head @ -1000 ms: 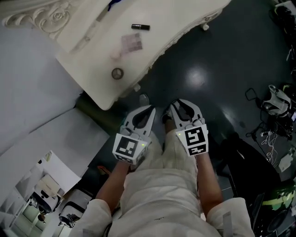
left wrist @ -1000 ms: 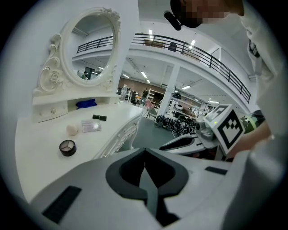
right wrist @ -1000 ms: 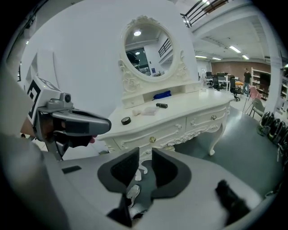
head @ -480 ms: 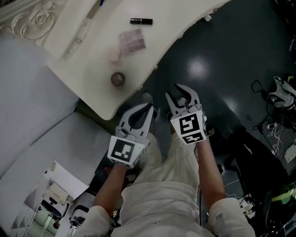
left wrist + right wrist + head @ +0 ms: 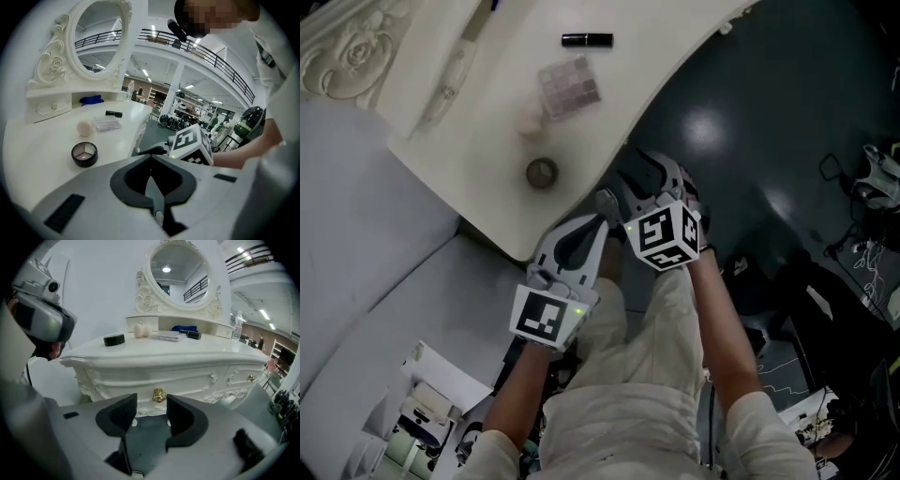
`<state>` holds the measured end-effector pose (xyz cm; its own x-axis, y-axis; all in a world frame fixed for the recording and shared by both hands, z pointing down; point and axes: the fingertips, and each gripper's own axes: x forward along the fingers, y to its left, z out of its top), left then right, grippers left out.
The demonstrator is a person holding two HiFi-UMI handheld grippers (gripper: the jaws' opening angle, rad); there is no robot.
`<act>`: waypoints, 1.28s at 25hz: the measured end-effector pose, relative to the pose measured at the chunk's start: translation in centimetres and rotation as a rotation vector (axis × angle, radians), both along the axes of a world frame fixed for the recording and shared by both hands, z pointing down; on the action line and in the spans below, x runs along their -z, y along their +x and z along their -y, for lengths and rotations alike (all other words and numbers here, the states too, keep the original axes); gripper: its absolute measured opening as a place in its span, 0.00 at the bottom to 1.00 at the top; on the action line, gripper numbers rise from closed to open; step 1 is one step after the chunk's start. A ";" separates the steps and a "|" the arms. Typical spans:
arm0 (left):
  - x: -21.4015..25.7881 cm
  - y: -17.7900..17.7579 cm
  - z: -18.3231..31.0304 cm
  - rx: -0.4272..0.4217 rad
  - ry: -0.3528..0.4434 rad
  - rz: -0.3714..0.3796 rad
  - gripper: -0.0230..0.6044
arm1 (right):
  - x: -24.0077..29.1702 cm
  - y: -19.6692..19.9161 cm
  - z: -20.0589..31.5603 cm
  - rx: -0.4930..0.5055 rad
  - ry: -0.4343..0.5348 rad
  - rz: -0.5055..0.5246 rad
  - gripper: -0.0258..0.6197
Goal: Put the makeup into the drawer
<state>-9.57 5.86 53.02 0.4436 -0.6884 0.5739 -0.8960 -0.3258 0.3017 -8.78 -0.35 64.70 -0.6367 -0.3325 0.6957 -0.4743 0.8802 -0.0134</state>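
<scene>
On the white dressing table [image 5: 487, 202] lie a black lipstick tube [image 5: 587, 39], a clear palette [image 5: 569, 84], a pale sponge [image 5: 528, 117] and a round black compact [image 5: 542, 172]. My right gripper [image 5: 630, 180] is at the table's front edge. Its jaws have just been opening and stand open with nothing between them. In the right gripper view [image 5: 152, 413] the drawer's gold knob [image 5: 159, 395] sits just beyond the gap. My left gripper [image 5: 602, 204] hangs beside it, shut and empty, and the compact [image 5: 84, 153] lies ahead to its left.
An oval mirror [image 5: 96, 40] with small drawers stands at the table's back, with a blue cloth [image 5: 183, 328] below it. Cables and equipment [image 5: 872, 187] lie on the dark floor to the right. A second gold knob [image 5: 251, 378] is further right.
Both grippers have moved forward and down towards the table's front edge. The right gripper's jaws have spread wider and it has rolled. The left gripper stays shut.
</scene>
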 end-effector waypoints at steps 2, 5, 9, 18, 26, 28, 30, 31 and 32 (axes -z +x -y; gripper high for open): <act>-0.1 -0.4 -0.1 -0.005 -0.006 0.003 0.05 | -0.6 -0.7 0.7 0.009 0.022 -0.017 0.35; -0.2 -1.0 -0.2 -0.007 -0.012 0.004 0.05 | -1.6 -1.3 1.5 0.028 0.039 -0.047 0.35; -0.5 -1.7 -0.3 -0.006 -0.021 0.002 0.05 | -2.8 -1.7 2.1 0.042 0.042 -0.066 0.35; -0.8 -2.6 -0.6 0.002 -0.034 -0.002 0.05 | -3.0 -2.1 2.9 0.048 0.061 -0.090 0.25; -1.0 -2.6 -0.4 -0.006 -0.034 -0.009 0.05 | -3.1 -2.2 3.0 0.045 0.064 -0.114 0.24; -0.9 -2.4 -0.4 -0.013 -0.032 -0.009 0.05 | -3.1 -2.2 2.9 0.041 0.060 -0.119 0.24; -0.7 -2.1 -0.5 -0.021 -0.032 -0.009 0.05 | -3.1 -2.0 2.9 0.038 0.055 -0.122 0.24; -0.7 -2.0 -0.5 -0.024 -0.032 -0.008 0.05 | -3.1 -1.9 2.9 0.037 0.053 -0.125 0.24; -0.6 -1.9 -0.5 -0.025 -0.031 -0.008 0.05 | -3.1 -1.7 2.8 0.038 0.050 -0.129 0.24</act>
